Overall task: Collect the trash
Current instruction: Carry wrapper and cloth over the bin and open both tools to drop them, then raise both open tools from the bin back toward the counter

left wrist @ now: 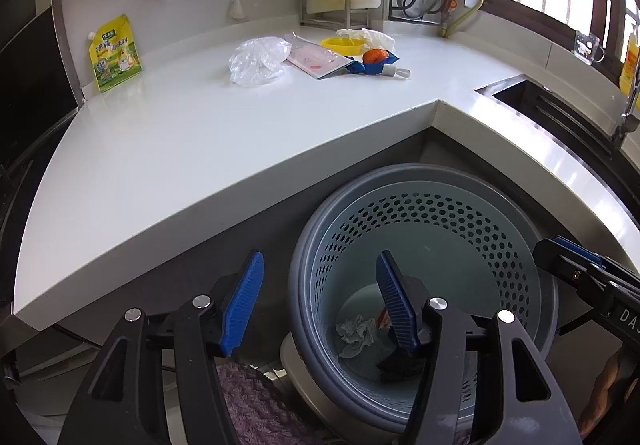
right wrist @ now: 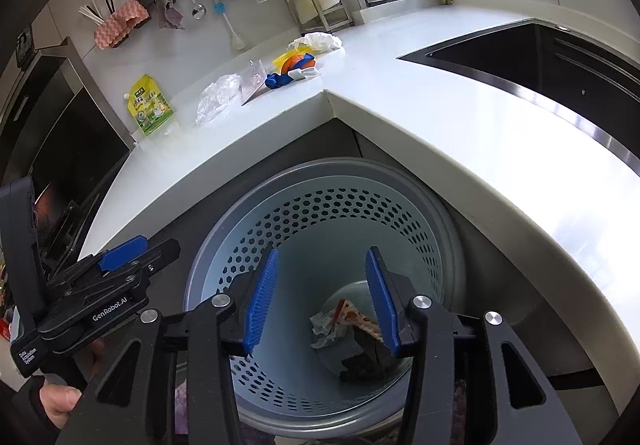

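My left tongs (left wrist: 320,301) and right tongs (right wrist: 322,301) both hung open and empty over the grey bin (right wrist: 444,221) below the counter (left wrist: 200,133). A crumpled tissue (right wrist: 326,329), a red-printed wrapper (right wrist: 354,315) and a dark scrap (right wrist: 368,359) lay at the bin's bottom. A clear bag (left wrist: 256,61), pink packet (left wrist: 316,61) and yellow bowl (left wrist: 343,44) sat on the counter.
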Demonstrator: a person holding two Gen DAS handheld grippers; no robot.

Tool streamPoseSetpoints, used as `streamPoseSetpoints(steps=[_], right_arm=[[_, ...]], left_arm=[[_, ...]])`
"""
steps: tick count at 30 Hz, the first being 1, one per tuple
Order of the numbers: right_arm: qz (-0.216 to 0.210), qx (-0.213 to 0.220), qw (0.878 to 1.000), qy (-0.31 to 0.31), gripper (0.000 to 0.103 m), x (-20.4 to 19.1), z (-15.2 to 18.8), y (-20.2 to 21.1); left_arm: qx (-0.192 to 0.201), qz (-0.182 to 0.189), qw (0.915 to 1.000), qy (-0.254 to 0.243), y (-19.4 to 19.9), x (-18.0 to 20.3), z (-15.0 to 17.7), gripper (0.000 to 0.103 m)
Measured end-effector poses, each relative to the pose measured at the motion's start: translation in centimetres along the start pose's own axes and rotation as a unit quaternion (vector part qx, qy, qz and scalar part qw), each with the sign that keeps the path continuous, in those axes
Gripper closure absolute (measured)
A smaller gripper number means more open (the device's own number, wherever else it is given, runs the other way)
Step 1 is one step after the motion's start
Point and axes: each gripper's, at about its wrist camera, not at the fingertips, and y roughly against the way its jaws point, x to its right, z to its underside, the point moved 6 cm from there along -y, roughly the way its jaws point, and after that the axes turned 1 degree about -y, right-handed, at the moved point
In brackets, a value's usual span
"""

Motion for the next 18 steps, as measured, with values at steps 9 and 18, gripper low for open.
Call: streamPoseSetpoints(steps=[9,18], right_arm=[[-0.001,0.002,1.000,0.001,0.057,-0.15,0.04,0.17],[-0.003,0.015,1.000,0.001,0.051,0.00,-0.45,0.86]], left_arm=[[0.000,-0.004,1.0000,0.004,-0.01,-0.23,0.08,0.040],[0.011,-0.008,0.9998,0.011,0.43,-0.80,-0.29,0.020]])
